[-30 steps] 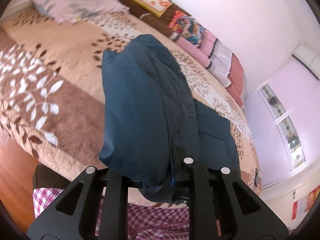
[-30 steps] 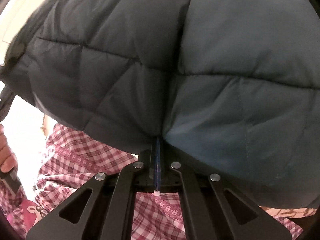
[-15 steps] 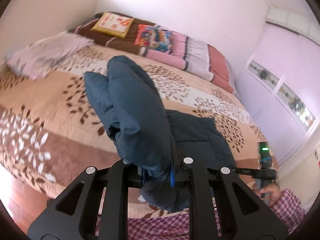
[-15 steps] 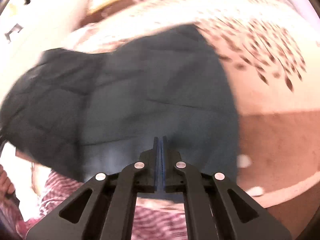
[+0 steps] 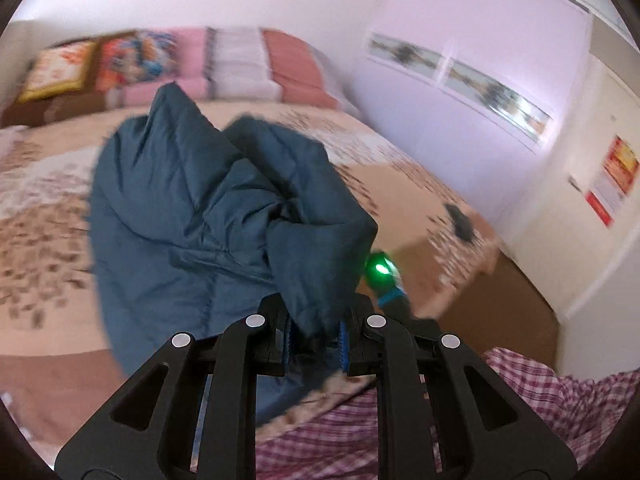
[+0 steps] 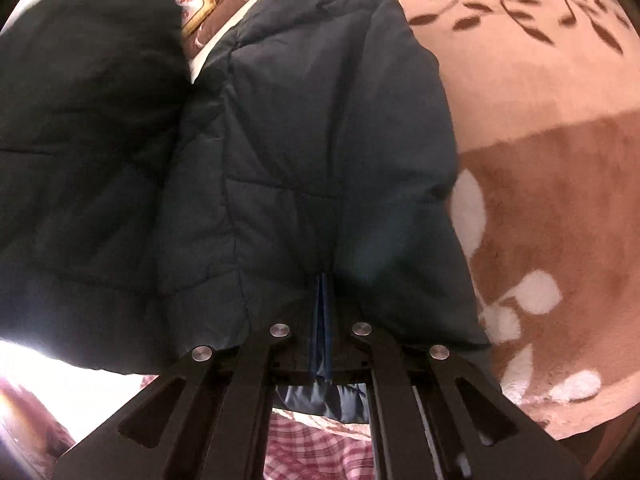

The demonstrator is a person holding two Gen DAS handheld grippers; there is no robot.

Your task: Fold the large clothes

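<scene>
A dark blue quilted jacket (image 5: 192,208) is bunched up over the patterned bed (image 5: 36,208). My left gripper (image 5: 314,336) is shut on a thick fold of its fabric, which fills the gap between the fingers. In the right wrist view the same jacket (image 6: 312,152) fills most of the frame. My right gripper (image 6: 323,312) is shut on the jacket's edge, its fingertips pressed together. The right gripper's green light (image 5: 380,270) shows just right of the left gripper.
Pillows and folded blankets (image 5: 224,64) line the head of the bed. A small dark object (image 5: 460,222) lies near the bed's right edge. A lilac wardrobe (image 5: 460,80) stands to the right. The person's plaid shirt (image 5: 520,400) is close below.
The left gripper has swung to the right with the jacket fold in it. The right gripper has closed in on the jacket, and both grippers now hold it close together.
</scene>
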